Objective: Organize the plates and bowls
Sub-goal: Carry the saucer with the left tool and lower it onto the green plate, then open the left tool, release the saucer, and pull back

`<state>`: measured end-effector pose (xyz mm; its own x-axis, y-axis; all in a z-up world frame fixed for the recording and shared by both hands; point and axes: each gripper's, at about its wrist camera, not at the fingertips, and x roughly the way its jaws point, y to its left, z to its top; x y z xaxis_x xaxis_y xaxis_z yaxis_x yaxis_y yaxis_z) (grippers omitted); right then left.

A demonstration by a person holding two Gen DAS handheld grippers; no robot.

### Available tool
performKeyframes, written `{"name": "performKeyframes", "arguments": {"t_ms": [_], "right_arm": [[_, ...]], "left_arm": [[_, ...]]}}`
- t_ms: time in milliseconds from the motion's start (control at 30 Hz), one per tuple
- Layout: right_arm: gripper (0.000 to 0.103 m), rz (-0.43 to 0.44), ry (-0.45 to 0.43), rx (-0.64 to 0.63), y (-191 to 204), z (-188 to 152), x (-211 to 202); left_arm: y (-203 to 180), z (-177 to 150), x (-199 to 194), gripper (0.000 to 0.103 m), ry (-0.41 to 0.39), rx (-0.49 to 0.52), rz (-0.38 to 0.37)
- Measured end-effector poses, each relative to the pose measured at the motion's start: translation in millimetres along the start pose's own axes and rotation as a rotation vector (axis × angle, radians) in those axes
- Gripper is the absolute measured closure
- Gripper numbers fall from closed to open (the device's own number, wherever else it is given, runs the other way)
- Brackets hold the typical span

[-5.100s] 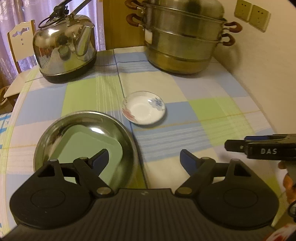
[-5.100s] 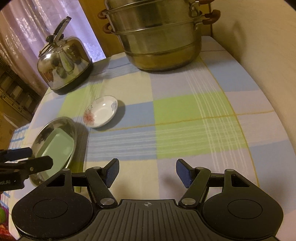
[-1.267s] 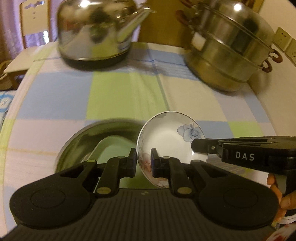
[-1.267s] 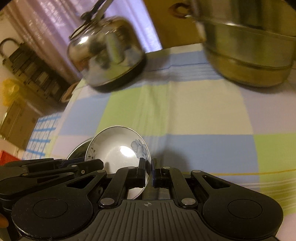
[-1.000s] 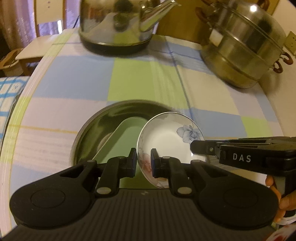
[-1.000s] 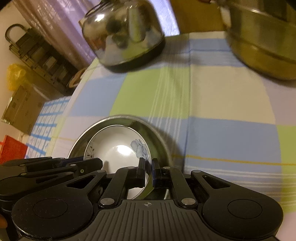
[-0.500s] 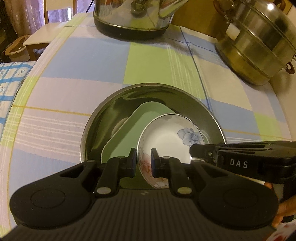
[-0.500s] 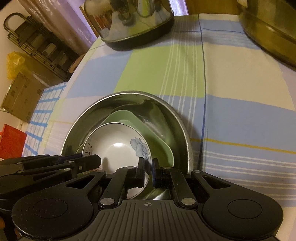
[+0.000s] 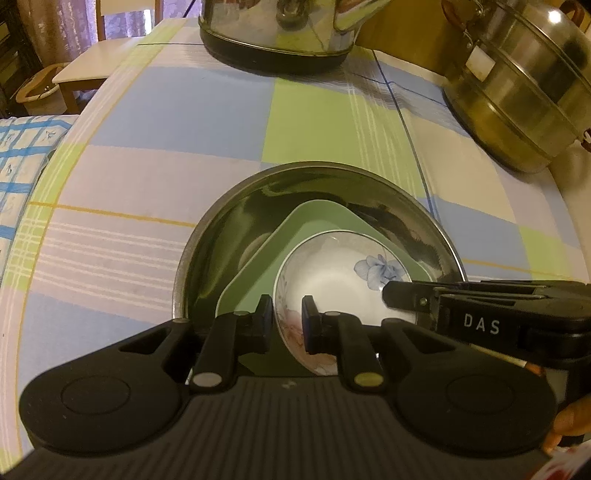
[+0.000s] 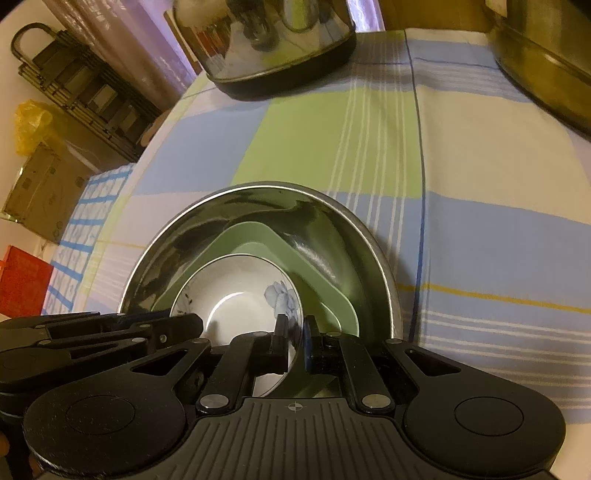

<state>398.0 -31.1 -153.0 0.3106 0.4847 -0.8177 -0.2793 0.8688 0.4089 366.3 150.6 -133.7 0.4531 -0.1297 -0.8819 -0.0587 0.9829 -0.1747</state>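
Left wrist view gives me a glossy white porcelain bowl (image 9: 343, 280) with a blue flower painted inside, sitting over a matte green, rounded-square plate (image 9: 295, 236) inside a wide, mirror-bright steel basin (image 9: 221, 236) on the checked tablecloth (image 9: 177, 110). A second ago the bowl hung over the basin's edge; now it sits low inside, above the plate. My left gripper (image 9: 287, 325) pinches the bowl's near rim, jaws almost together. My right gripper (image 10: 293, 343) clamps the opposite rim equally tight. Behind stand a polished kettle (image 9: 277, 29) and a stacked steel steamer (image 9: 517, 92).
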Motion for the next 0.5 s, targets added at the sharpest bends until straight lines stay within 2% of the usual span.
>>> {"name": "performKeyframes", "arguments": {"t_ms": [200, 300, 367, 500], "right_arm": [[0.091, -0.005, -0.026, -0.015, 2.9, 2.0, -8.0], [0.078, 0.003, -0.045, -0.020, 5.1, 2.2, -16.4], [0.059, 0.000, -0.068, -0.028, 7.0, 1.4, -23.7], [0.053, -0.001, -0.102, -0.040, 9.8, -0.8, -38.2]], "left_arm": [[-2.3, -1.2, -8.0, 0.085, -0.019, 0.015, 0.013], [-3.8, -2.4, -15.1, 0.083, -0.034, 0.015, 0.014], [-5.0, -3.1, -20.7, 0.082, -0.045, 0.015, 0.010], [-7.7, -6.0, -35.0, 0.077, -0.071, 0.014, 0.009]]}}
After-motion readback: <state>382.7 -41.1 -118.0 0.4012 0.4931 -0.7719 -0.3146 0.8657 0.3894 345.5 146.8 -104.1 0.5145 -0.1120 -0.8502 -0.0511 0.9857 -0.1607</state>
